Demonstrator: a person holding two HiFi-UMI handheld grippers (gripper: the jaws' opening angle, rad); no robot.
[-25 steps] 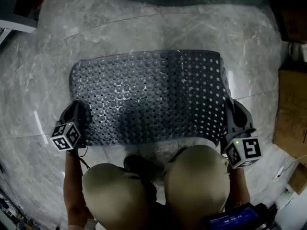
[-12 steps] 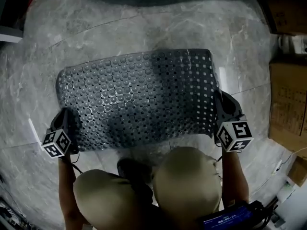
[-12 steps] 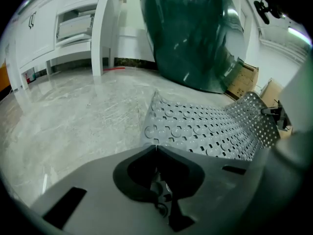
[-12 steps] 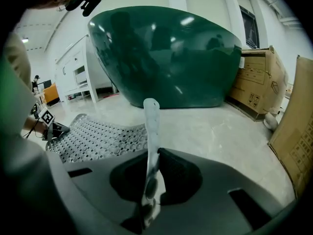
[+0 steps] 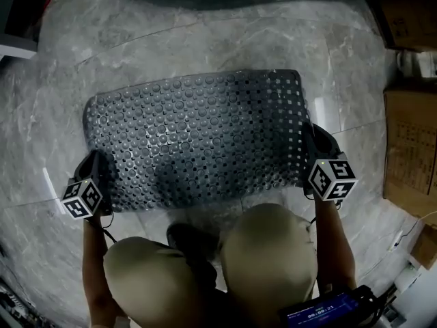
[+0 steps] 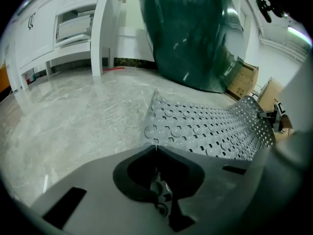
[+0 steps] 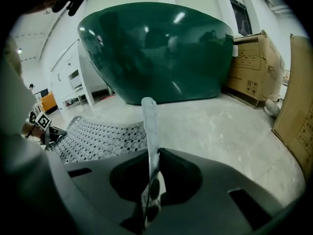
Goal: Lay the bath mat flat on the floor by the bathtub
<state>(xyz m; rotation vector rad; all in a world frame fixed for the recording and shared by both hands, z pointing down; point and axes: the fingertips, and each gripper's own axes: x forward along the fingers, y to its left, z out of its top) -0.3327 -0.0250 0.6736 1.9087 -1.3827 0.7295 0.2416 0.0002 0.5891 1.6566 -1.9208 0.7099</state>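
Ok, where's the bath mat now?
The bath mat is mid head view, held by its short edges between left gripper and right gripper, over the floor, near the green bathtub.

The translucent, rubbery-looking bath mat [image 5: 205,139] is studded and perforated, the marble-look floor [image 5: 205,39] polished, the dark green bathtub [image 7: 156,53] glossy.

Bath mat [image 5: 198,139] — translucent grey; rows of round studs and small square holes covered it. Floor [image 5: 205,33] was pale grey marble with white veins. Bathtub [image 7: 156,53] was glossy dark green. Left gripper [image 6: 155,147] and right gripper [image 7: 150,153] were dark grey, each bearing black-and-white square markers. Cardboard boxes [image 5: 410,149] were brown; trousers [image 5: 266,258] — khaki.
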